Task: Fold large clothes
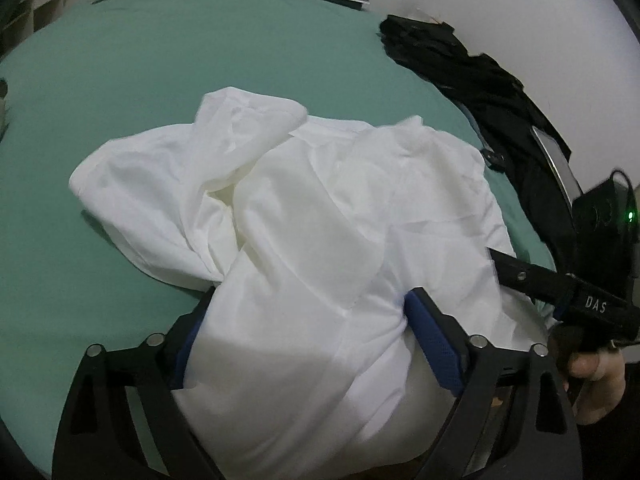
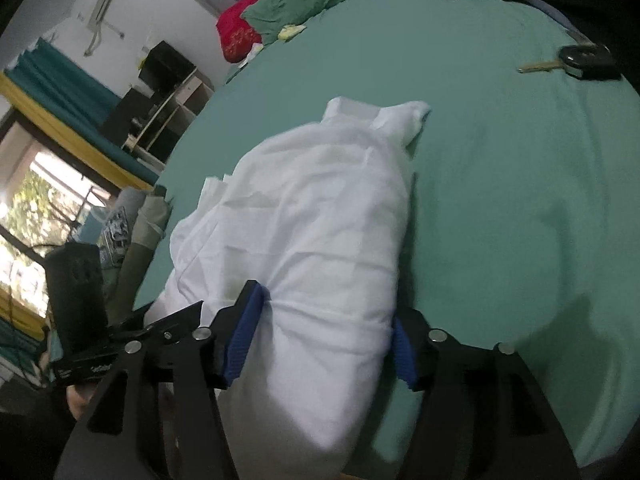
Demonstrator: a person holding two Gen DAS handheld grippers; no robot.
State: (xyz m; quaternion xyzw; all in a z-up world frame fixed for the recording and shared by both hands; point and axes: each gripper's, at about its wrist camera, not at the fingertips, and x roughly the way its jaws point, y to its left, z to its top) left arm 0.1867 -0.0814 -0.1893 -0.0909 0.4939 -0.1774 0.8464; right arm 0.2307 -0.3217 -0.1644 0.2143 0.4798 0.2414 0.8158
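Observation:
A crumpled white garment (image 1: pixel 304 216) lies on the green bed sheet (image 1: pixel 160 72). My left gripper (image 1: pixel 312 296) stands wide open over the near end of the garment; cloth fills the gap and covers part of the left blue pad, and nothing is pinched. In the right wrist view the same white garment (image 2: pixel 320 232) is a thick bundle. My right gripper (image 2: pixel 326 300) has its blue pads against both sides of that bundle, and creases gather at the left pad. The right gripper's black body (image 1: pixel 560 288) shows at the garment's right edge, held by a hand (image 1: pixel 592 364).
A black garment (image 1: pixel 480 80) lies along the bed's right edge by the wall. A key with a black fob (image 2: pixel 576 60) rests on the sheet beyond the bundle. Red and green pillows (image 2: pixel 280 12) sit at the head of the bed. Shelves (image 2: pixel 160 112) stand beside it.

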